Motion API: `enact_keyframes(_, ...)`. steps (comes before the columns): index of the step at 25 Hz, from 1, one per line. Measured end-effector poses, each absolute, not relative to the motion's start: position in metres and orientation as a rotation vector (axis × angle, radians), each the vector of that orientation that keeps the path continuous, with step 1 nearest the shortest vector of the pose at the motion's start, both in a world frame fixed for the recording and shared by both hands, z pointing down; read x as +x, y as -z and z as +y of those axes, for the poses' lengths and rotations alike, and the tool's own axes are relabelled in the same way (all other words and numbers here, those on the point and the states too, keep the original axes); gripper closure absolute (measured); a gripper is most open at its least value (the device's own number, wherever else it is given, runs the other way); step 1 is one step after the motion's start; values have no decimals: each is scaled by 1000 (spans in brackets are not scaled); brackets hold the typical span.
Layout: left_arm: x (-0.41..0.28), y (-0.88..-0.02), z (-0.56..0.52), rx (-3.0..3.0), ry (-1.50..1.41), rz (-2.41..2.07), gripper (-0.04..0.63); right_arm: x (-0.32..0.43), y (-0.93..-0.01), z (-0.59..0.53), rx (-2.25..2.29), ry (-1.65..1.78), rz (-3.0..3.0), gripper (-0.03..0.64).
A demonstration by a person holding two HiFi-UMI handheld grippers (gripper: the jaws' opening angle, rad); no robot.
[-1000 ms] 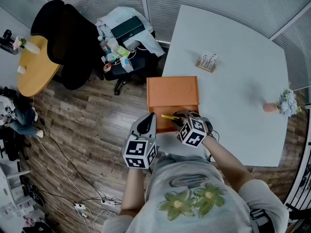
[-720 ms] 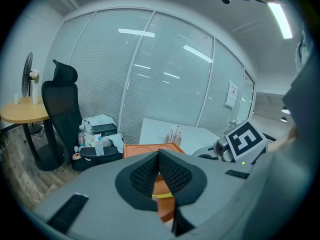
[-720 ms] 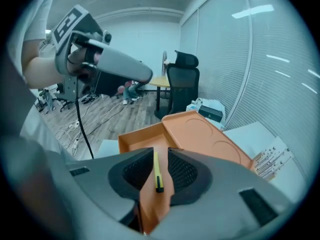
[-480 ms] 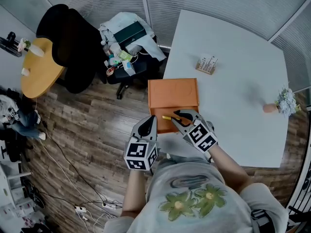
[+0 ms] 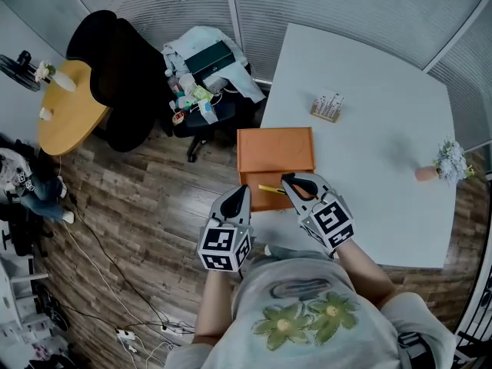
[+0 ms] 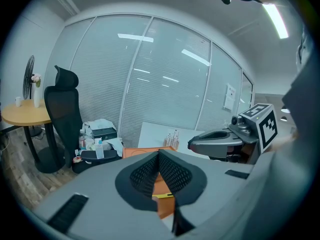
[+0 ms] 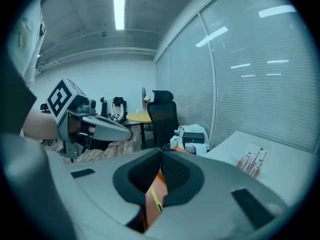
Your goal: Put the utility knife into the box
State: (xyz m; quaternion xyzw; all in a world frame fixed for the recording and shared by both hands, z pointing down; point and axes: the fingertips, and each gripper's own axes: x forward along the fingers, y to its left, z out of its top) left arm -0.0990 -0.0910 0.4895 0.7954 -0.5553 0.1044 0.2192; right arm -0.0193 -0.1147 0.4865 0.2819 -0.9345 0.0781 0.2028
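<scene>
The yellow utility knife (image 5: pixel 270 189) is seen lying flat inside the open orange box (image 5: pixel 274 151), near the box's front edge. The box is set at the left edge of the white desk (image 5: pixel 369 152), with its lid laid back towards the desk's far side. The right hand-held gripper (image 5: pixel 287 180) is held just beside the knife's right end; its jaws are shown brought together at the tips, with nothing clamped between them. The knife and the orange box are glimpsed only through the gap below the pads. The left hand-held gripper (image 5: pixel 243 189) is held just off the box's left front corner, its jaws likewise closed tip to tip and empty. Farther along the desk, a small rack of upright pens (image 5: pixel 328 106) can be made out, and a pot of pale flowers (image 5: pixel 446 164) is placed near the right edge. A black office chair (image 5: pixel 115 68) and a round wooden table (image 5: pixel 65 110) are seen on the wooden floor to the left.
</scene>
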Motion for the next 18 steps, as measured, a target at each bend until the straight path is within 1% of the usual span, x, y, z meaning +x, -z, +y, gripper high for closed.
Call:
enact_keyframes(1,-99,-489,-90,2203,-287,-1538,594,-18,-484,-115,801,-210,-2612,609)
enact_keyframes(2,-98,-488,-90,2205,-285,-1539,594,-16,-481,-115,811,-204,-2614,611)
enact_keyframes(18,-93,-473,-84,2240,-270,-1545,594,-13,-463,-99,821,-176,-2649,614)
